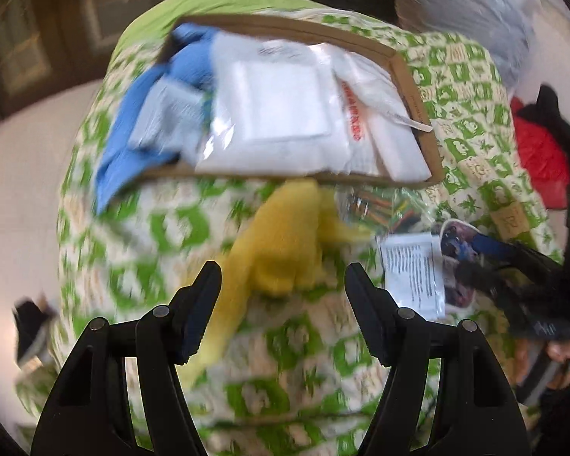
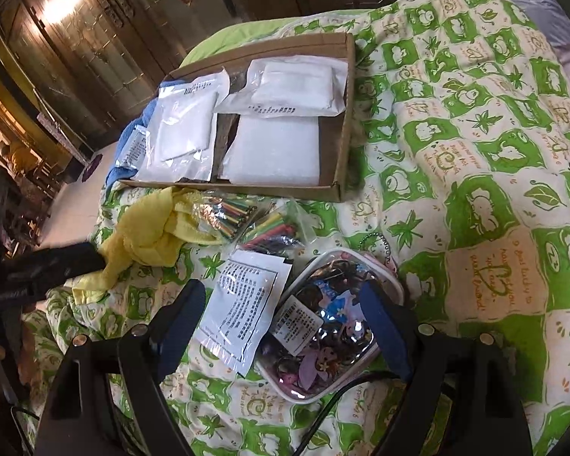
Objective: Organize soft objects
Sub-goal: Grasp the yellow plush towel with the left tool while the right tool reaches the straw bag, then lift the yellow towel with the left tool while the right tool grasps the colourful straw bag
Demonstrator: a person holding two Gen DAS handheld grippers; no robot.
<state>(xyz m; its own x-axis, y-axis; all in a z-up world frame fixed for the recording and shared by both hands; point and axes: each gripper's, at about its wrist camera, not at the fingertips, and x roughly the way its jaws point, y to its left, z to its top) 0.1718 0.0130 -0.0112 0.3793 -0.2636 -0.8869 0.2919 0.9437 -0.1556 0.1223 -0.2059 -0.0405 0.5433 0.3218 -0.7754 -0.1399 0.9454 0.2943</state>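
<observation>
Where the left wrist camera looks down, everything is smeared by blur. Left gripper (image 1: pixel 283 279): jaws spread, nothing pinched; no earlier view to compare. Yellow cloth (image 1: pixel 281 243): crumpled on the green-and-cream quilt (image 1: pixel 178 228), lying between and just beyond the fingertips, one tail running toward 7 o'clock under the left finger (image 1: pixel 201 304); whether that finger touches it I cannot tell. Cardboard box (image 1: pixel 410 87): at 12 o'clock, shallow, open-topped, touching the cloth's far edge. Contents: white plastic packets (image 1: pixel 277 110) across the middle and right, a blue cloth (image 1: pixel 133 129) draped over the box's left wall and onto the quilt. Printed leaflet packet (image 1: pixel 412 269): at 3 o'clock on the quilt. Right gripper (image 1: pixel 513 262): dark, entering from 3 o'clock beside that packet.

Right wrist camera, sharp. Right gripper (image 2: pixel 285 304): jaws spread wide, pressing on nothing. Clear zip pouch (image 2: pixel 330 334): full of small colourful trinkets, lying on the quilt (image 2: pixel 475 152) between the fingers, nearer the right one; contact cannot be told. Leaflet packet (image 2: pixel 243 300): flat, just left of the pouch, partly under it. Bags of coloured sticks (image 2: pixel 247 216): at 11 o'clock from the pouch. Yellow cloth (image 2: pixel 148 228): bunched at 10 o'clock, just in front of the box (image 2: pixel 342 114), which holds the white packets (image 2: pixel 273 152) with the blue cloth (image 2: pixel 127 144) at its left end. Left gripper (image 2: pixel 53 266): at 9 o'clock, touching the yellow cloth's edge.
</observation>
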